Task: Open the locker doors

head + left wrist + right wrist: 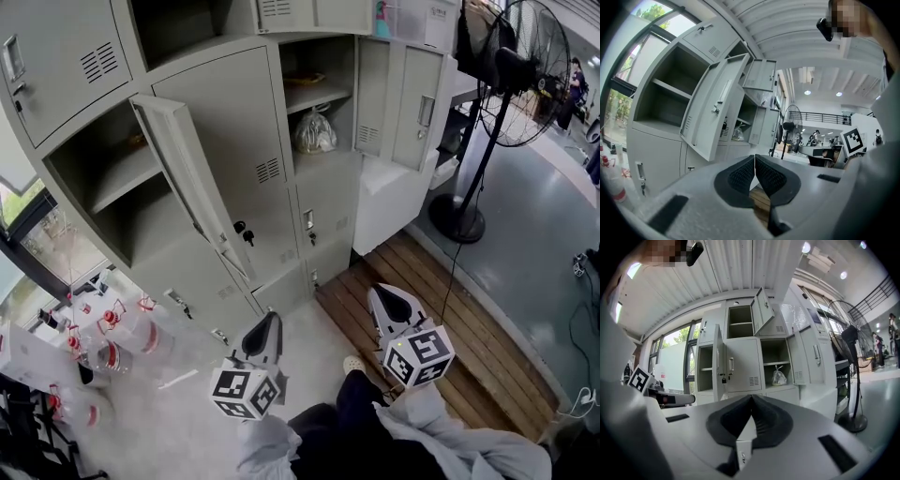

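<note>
Workshop floor [534, 216] is plain grey, w/ the lockers [281, 286] ahead of me and a bit left, by the window. Some are open already: a swung-out door [192, 187] mid-left, angled toward me, plus an upper door [412, 103] and a lower door [394, 202] at the right end. Btwn them the keyed door [239, 141] is shut, keys [243, 231] hanging at its lock. The small doors [314, 220] beneath look shut too, so I judge those are what's left. A bag [316, 131] sits on a shelf in the open compartment beside it.

Left claw [273, 319] and right claw [379, 296] are both clenched on nothing, pads together, held level and well back from the lockers. That's prob. a rest pose btwn doors, not a grip. I'd have to release one before taking a handle.

Room to move: the swung-out door's edge juts into my left claw's line, so the keyed door is best reached round its right side. Bottles [103, 342] crowd the floor at lower left. A wooden platform [422, 309] runs under the right end, and a fan [511, 84] stands just beyond, which I reckon limits swing on that side. Straight ahead looks open.
</note>
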Tool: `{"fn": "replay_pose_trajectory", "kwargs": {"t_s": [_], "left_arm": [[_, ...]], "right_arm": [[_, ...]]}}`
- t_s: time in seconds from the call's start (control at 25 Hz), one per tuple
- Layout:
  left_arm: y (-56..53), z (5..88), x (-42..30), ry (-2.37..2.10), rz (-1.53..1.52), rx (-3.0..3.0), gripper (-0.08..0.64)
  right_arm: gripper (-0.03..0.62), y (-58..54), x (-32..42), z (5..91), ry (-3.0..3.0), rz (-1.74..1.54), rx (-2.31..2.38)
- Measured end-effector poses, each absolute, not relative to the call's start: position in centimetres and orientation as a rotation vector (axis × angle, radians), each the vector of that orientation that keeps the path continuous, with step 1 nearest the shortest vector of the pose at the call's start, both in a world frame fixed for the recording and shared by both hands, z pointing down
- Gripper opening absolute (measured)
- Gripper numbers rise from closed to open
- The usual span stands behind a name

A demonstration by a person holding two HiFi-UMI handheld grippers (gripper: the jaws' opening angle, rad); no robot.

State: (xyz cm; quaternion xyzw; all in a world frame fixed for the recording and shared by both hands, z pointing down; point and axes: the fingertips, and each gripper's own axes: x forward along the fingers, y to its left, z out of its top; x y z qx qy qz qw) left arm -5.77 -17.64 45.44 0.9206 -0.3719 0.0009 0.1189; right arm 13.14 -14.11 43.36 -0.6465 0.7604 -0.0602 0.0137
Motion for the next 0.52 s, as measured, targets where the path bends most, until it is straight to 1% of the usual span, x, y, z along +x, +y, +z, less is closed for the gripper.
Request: {"fn": "replay_pose_trajectory", "kwargs": {"t_s": [0.52], "left_arm": [[-17.53, 45.71, -4.79, -1.074, 0.013, 2.692, 0.009]], "right_arm": [[0.002, -13.73, 13.5, 43.96, 2.382, -0.212, -2.013]]}}
